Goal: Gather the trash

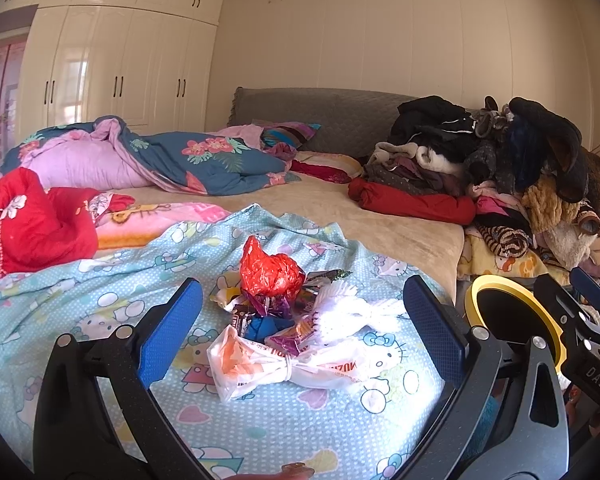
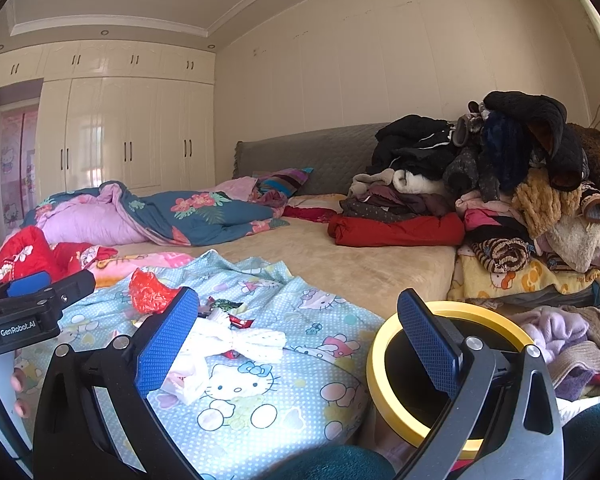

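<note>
Both jaws wide, empty — left gripper (image 1: 302, 320) frames trash pile (image 1: 284, 312); right gripper (image 2: 298, 332) shows yellow-rimmed bin (image 2: 384, 396)

We see only part of the yellow-rimmed bin (image 2: 384, 364): the right claw's (image 2: 296, 336) finger covers its middle, and its base is out of sight. Under the red bag (image 1: 270, 272), the wrappers (image 1: 278, 322) overlap too much to count. The white bag's (image 1: 256, 364) print is unreadable.

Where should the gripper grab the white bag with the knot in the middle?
Probably at the tied waist of the white bag, coming straight down from above with the open left gripper. The bag lies flat on the sheet, and the waist is its narrowest part.
</note>
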Tool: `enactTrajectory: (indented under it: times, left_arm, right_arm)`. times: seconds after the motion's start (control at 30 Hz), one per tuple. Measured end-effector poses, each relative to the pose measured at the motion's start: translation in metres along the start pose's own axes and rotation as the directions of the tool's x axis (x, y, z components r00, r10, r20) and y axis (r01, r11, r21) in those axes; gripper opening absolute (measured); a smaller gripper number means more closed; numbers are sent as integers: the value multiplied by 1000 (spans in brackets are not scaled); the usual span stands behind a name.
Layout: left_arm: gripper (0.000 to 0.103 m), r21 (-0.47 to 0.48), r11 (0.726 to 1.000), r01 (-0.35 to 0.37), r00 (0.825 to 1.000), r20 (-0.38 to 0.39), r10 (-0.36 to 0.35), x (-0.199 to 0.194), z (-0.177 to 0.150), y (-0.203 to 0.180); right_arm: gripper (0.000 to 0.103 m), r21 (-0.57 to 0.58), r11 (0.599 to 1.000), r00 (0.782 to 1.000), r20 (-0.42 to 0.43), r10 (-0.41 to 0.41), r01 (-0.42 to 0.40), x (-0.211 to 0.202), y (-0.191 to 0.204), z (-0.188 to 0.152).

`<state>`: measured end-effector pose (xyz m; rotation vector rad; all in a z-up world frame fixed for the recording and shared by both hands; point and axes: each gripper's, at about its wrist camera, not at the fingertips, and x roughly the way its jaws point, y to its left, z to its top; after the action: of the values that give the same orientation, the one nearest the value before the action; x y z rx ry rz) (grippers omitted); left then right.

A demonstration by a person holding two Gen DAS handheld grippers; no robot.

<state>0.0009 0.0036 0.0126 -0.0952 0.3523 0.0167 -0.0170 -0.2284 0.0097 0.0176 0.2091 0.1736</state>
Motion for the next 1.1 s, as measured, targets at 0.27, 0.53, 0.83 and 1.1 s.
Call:
enactTrajectory:
  times: [0.27,0.53,0.83,1.1]
  left_arm:
    - [92,-58,998,-29,1000,3,30,1,0,22]
    - [92,-131,989,-74,997,4,75,7,4,62]
    - [92,-158,985,-74,997,-14,73,30,16,93]
    - [92,-152,988,-11,1000,-18,8,60,32,91]
  right_arm:
    - [97,-106,986,991,-47,126,-131,19,23,1]
    - [97,-158,948,958,-122,260,-277,46,57,2]
    - [97,-161,914,920,-191,341,-372,79,79,6]
    - [97,-128,921,913,-235,333,-368,115,70,8]
